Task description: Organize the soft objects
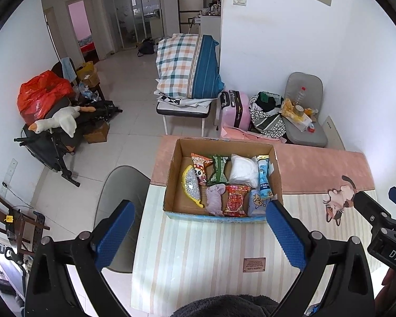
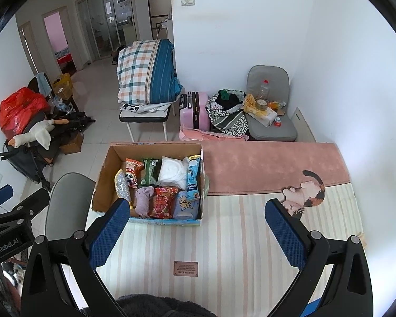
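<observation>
Your left tongs hang wide open over the striped mat on the desk, gripping nothing. Your right tongs are spread just as wide and empty. The cardboard box sits ahead on the mat, packed with soft things: a white pillow pack, a red snack bag, a lilac cloth, a green packet and a light-blue cat pouch.

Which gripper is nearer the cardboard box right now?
Left. The left gripper hangs open just before the cardboard box; the right gripper, also open, sits further to the box's right.
</observation>
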A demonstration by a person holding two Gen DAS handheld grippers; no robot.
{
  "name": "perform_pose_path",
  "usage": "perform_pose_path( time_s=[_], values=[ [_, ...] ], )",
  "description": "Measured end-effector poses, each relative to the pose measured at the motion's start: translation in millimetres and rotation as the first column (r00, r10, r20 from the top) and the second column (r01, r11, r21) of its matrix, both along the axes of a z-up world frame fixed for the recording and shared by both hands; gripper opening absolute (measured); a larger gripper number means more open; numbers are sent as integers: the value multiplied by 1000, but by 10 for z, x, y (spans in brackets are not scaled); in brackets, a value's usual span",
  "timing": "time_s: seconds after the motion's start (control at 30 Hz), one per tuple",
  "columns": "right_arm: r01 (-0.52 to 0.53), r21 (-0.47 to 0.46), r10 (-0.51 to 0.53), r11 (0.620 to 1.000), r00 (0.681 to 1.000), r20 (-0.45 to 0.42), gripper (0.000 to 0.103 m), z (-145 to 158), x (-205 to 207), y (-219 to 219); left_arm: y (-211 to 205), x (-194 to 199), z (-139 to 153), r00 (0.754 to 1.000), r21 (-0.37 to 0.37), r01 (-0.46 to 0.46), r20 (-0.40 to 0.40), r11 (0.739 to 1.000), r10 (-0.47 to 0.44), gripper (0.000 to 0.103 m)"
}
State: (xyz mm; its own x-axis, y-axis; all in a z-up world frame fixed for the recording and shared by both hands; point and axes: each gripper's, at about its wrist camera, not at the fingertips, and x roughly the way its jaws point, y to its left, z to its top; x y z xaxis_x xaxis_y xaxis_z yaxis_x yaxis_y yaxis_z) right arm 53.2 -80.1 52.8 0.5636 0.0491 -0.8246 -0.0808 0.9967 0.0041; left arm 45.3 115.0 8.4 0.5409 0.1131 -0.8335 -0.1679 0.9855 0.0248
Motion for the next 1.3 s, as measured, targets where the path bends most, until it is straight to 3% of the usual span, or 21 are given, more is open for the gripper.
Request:
perform_pose_path(
  time_s=[1.3],
  values=[
    [-2, -8, 2, 1000, 1000, 2, 103, 87, 40, -40, 69, 115, 98, 1000, 21, 27, 12, 999, -27, 102]
  ],
)
